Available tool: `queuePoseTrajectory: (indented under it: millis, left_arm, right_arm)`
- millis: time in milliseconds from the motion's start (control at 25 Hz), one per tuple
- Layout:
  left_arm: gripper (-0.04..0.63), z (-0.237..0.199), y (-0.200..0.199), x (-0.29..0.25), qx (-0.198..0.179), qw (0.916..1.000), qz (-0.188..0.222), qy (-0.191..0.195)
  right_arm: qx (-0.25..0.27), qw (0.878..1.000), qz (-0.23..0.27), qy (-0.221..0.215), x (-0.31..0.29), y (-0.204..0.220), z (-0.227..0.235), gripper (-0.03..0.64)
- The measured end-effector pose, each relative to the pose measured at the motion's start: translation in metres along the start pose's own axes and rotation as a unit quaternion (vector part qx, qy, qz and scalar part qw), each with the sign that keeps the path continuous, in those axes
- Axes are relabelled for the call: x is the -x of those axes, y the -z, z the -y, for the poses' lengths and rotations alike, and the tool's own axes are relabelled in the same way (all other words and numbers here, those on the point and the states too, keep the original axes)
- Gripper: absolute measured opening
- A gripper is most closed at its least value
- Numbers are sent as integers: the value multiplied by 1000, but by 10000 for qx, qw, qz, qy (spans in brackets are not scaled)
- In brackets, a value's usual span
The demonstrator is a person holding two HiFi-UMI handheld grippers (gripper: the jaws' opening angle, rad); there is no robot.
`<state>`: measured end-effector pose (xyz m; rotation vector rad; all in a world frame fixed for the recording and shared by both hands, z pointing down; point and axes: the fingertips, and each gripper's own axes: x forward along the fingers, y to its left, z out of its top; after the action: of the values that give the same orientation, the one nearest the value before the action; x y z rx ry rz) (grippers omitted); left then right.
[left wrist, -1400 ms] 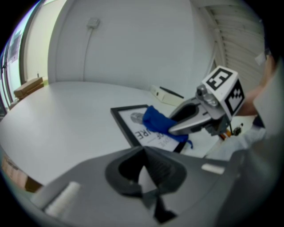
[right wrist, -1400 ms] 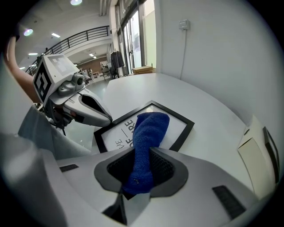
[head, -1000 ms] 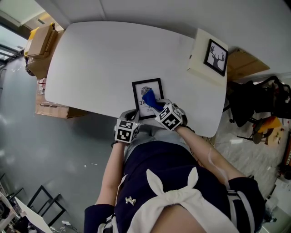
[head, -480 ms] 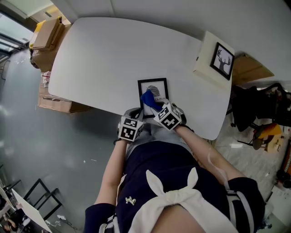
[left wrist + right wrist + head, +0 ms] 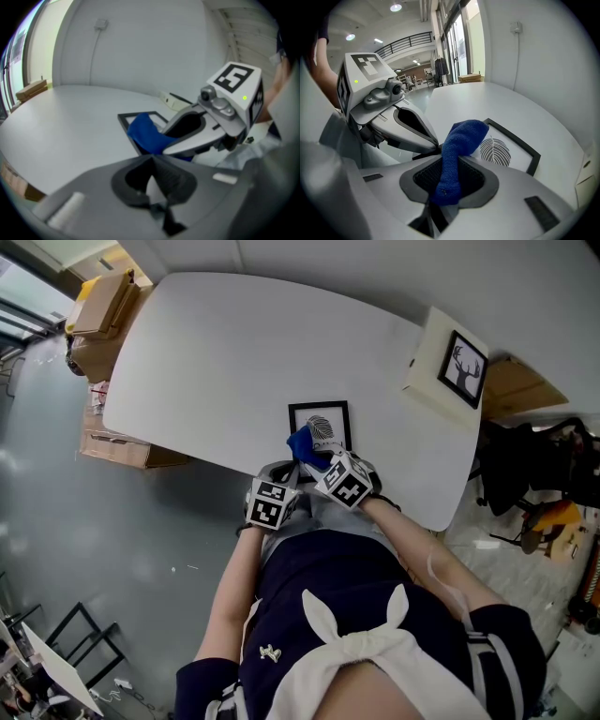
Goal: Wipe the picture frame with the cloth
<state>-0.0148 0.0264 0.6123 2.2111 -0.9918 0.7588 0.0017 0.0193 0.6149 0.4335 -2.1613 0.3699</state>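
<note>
Wiping step in hand. Right gripper: jaws pinched on the blue cloth. Its free end droops onto the near part of the black picture frame, which lies flat by the white table's near edge. Left gripper: jaws pressed together, empty, just beside the frame. Leaf print mostly uncovered. Likely next: drag cloth across the glass toward the far edge under light pressure. Deer picture sits at the far corner.

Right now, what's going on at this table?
A person is working with tongs in each hand. The right tongs are shut on a blue cloth, whose free end rests over a corner of the black picture frame lying flat on the white table. The left tongs are shut with nothing in them, close beside the right ones.
</note>
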Motion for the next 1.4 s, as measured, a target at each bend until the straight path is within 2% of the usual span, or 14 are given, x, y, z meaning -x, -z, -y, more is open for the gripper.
queuePoseTrajectory:
  millis: [360, 680, 920, 1200, 1400]
  left_arm:
    - [5, 0, 0, 1, -20, 10000, 41, -20]
    - [5, 2, 1, -1, -94, 9999, -1, -47]
    - [5, 2, 2, 0, -141, 9999, -8, -69]
    - [5, 2, 1, 1, -163, 9998, 3, -108]
    - [5, 2, 2, 1, -151, 9998, 1, -119]
  right_arm:
    - [109, 9996, -47, -253, -1, -2, -7, 92]
    - [-115, 9980, -256, -566, -1, 3, -16, 93]
    - [-775, 9959, -274, -387, 0, 3, -22, 92]
    - [-956, 9947, -258, -261, 4, 7, -27, 92]
    - [-810, 9961, -233, -250, 4, 9, -28, 92]
